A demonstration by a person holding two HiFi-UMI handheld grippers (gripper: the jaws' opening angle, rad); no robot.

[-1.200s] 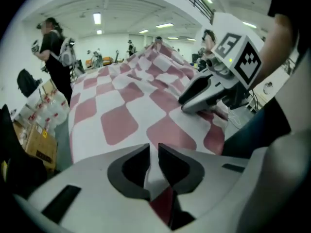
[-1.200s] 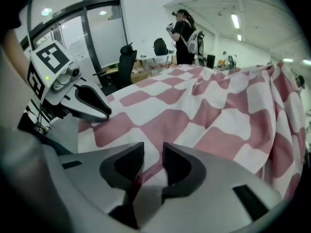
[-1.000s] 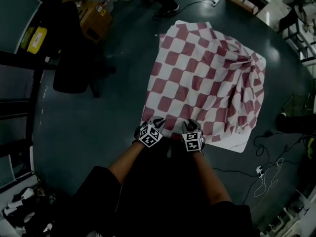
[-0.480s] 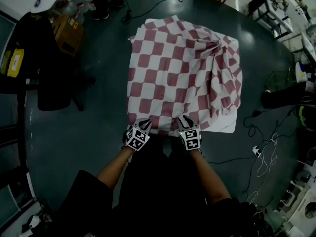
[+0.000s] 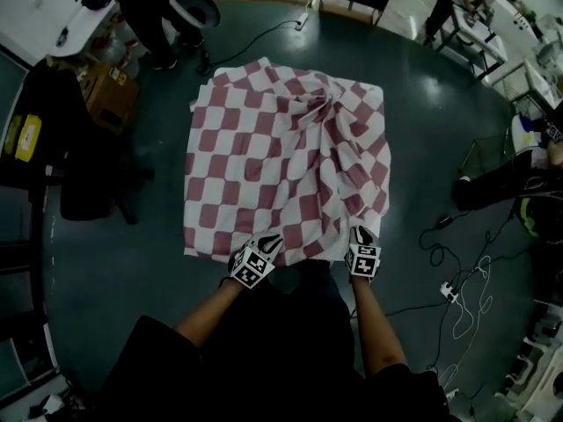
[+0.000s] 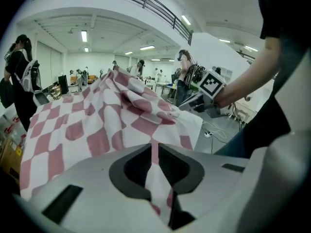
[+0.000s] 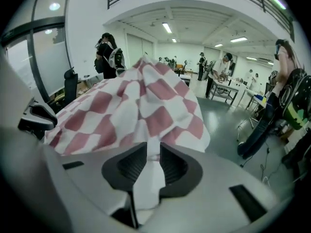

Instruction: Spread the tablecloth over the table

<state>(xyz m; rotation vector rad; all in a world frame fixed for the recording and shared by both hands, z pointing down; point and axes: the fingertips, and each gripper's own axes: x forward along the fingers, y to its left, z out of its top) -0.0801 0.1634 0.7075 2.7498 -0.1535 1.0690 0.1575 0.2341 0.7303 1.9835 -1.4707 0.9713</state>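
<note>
Head view: tablecloth [image 5: 264, 165] lies draped, bunched far right; my left gripper [image 5: 266, 243] and right gripper [image 5: 361, 234] pinch its near edge, right jaws just now closing tighter. Uneven tugging from 2 grips could slide it off.

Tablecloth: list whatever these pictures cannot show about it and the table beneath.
- Table: head view, wholly covered by the tablecloth; neither top nor legs show.
- Tablecloth's far edge: both gripper views, hidden behind its own bunched ridge.
- Distant people: gripper views, too small for detail.
</note>
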